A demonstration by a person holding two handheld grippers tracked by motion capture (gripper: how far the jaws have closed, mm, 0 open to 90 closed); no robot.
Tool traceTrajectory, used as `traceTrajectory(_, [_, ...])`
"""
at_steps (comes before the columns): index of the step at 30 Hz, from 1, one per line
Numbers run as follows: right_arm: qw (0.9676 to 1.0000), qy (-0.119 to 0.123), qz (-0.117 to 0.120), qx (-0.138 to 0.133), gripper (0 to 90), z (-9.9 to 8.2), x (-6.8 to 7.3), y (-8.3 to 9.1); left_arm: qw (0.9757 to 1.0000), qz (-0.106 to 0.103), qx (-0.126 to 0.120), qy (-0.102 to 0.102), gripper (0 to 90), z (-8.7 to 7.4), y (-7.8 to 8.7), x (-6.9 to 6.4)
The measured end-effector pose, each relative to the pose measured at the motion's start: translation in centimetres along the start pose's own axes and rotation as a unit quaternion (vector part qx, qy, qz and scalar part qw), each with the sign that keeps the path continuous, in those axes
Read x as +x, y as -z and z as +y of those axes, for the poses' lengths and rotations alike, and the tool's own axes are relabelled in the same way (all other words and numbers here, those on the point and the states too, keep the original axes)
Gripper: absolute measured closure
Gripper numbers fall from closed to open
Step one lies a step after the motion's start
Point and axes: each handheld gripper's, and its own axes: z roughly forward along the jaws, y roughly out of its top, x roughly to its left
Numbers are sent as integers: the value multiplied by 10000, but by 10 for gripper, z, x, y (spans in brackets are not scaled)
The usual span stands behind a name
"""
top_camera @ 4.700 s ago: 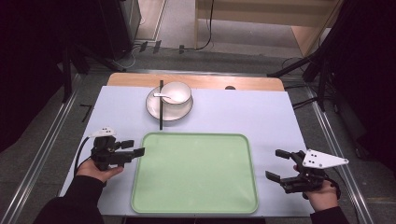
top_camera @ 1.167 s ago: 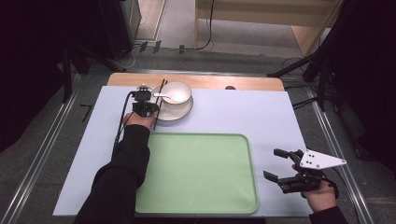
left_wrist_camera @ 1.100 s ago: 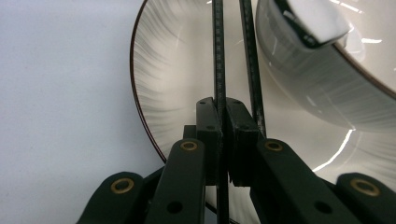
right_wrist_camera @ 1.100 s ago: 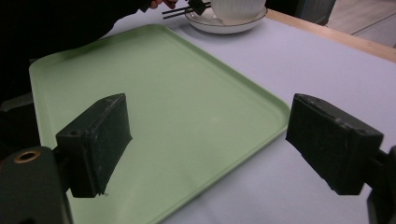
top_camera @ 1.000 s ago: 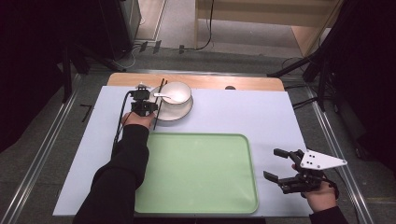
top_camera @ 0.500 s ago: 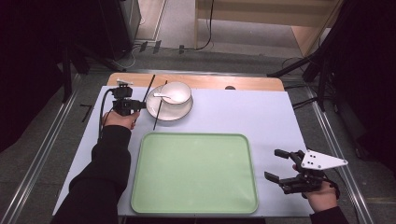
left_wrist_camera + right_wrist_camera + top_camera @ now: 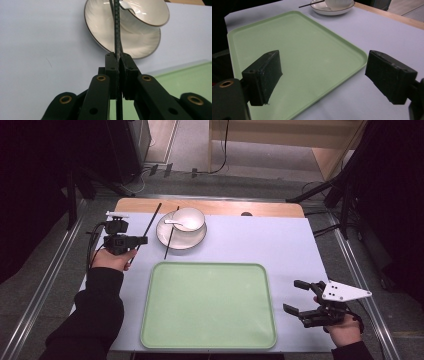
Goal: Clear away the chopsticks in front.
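Observation:
My left gripper [image 7: 142,240] hovers left of the white plate [image 7: 195,240], shut on a black chopstick [image 7: 151,222] that slants up and away from it. In the left gripper view the chopstick [image 7: 117,37] is pinched between the closed jaws of that gripper [image 7: 117,57], with the plate [image 7: 140,45] and bowl [image 7: 150,12] beyond. A second chopstick [image 7: 170,236] lies across the plate's left side. The white bowl [image 7: 190,217] holds a white spoon [image 7: 174,222]. My right gripper [image 7: 293,296] stands open and empty by the right edge of the green tray [image 7: 207,305].
The tray [image 7: 299,47] lies bare between the jaws of my right gripper [image 7: 324,66], with the plate [image 7: 322,10] far behind. A pale blue mat [image 7: 260,240] covers the table; a wooden strip [image 7: 225,207] runs along its far edge.
My left gripper went to the plate, shut on one chopstick and carried it left and off the plate. The other chopstick stayed. The right gripper has held still.

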Motion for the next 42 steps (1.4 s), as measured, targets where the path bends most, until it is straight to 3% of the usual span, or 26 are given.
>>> traceTrajectory(7, [10000, -12, 0, -4, 140, 0, 0, -1, 9997, -203, -1, -117, 860, -21, 17, -10])
traceTrajectory(11, [10000, 6, -11, 27, 140, 1, -1, -3, 9998, -158, 8, -150, 859, -34, 21, -13])
traceTrajectory(12, [10000, -26, -3, 58, 140, 0, -2, -4, 9997, -243, 11, -65, 859, -43, 21, -12])
traceTrajectory(19, [10000, -40, 45, 14, 140, 2, -3, -5, 9995, -314, 21, 74, 859, -60, 24, -14])
traceTrajectory(31, [10000, -44, 16, -19, 140, 4, -4, -5, 9996, -256, 58, 49, 859, -93, 24, -30])
traceTrajectory(38, [10000, -32, 20, -40, 140, 4, -4, -4, 9992, -377, 84, 136, 859, -110, 24, -41])
traceTrajectory(42, [10000, -28, 19, -39, 140, 4, -3, -4, 9983, -490, 240, 215, 858, -119, 21, -45])
